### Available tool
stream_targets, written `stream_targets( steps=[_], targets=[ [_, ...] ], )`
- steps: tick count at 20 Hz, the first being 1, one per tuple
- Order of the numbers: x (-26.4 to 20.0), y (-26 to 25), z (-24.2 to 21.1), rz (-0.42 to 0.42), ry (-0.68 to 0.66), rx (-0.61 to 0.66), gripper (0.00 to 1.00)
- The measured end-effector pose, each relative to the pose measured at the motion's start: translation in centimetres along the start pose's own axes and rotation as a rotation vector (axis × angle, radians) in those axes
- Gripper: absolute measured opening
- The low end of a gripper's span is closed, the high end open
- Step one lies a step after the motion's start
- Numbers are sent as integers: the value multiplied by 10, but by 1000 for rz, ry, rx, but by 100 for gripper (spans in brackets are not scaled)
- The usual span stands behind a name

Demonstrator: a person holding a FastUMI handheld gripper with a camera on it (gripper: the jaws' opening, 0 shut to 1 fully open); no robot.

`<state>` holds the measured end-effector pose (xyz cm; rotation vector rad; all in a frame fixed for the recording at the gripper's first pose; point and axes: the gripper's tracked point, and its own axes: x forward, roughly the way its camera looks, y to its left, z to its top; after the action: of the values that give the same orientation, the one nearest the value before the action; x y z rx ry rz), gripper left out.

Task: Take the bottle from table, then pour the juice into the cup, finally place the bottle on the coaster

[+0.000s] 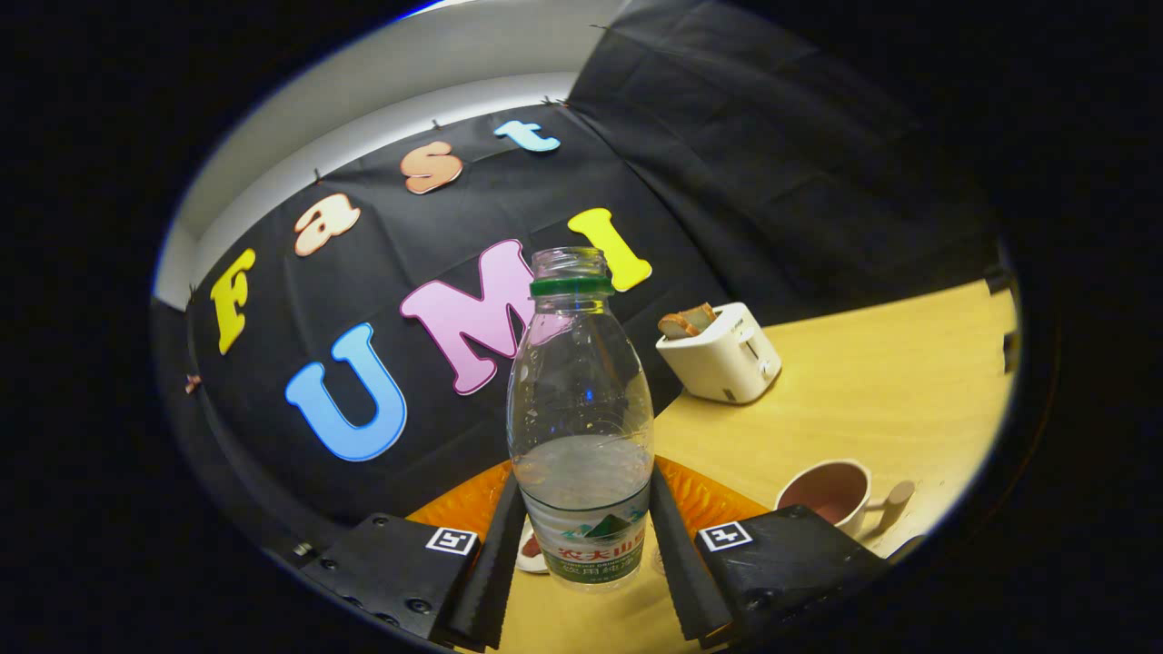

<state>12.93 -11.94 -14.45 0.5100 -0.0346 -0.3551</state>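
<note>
Tongs (581, 545): both fingers press the bottle's lower sides, gripping it.
Bottle (580, 400): clear, uncapped, green neck ring, about half full, upright between the fingers.
Label: green and white with a mountain picture; the writing is too small to make out.
Cup (829, 492): beside the right finger, near the worktop (872, 381) edge.
Orange plate (700, 495): behind the bottle.
Toaster (727, 356): by the wall, toast inside.

Light wooden table (872, 381) carries everything. White toaster (724, 356) at far side near black cloth wall, slice of bread (688, 322) sticking out of slot. Cup (831, 491) with handle nearer, on right. Orange ridged plate (704, 495) in middle, partly hidden. Bottle (581, 427) appears lifted, gripper (586, 549) fingers pressing both sides; whether base touches table unclear.
</note>
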Motion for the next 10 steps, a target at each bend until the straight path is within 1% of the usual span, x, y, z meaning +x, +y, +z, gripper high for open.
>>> stream_targets(
  steps=[3,4,6,10],
  targets=[
    [8,3,-2,-17,-27,-215,73],
    [10,4,-6,-20,-33,-265,73],
    [16,5,-14,-35,-53,-327,74],
    [42,2,-35,-66,-61,-428,73]
  ],
)
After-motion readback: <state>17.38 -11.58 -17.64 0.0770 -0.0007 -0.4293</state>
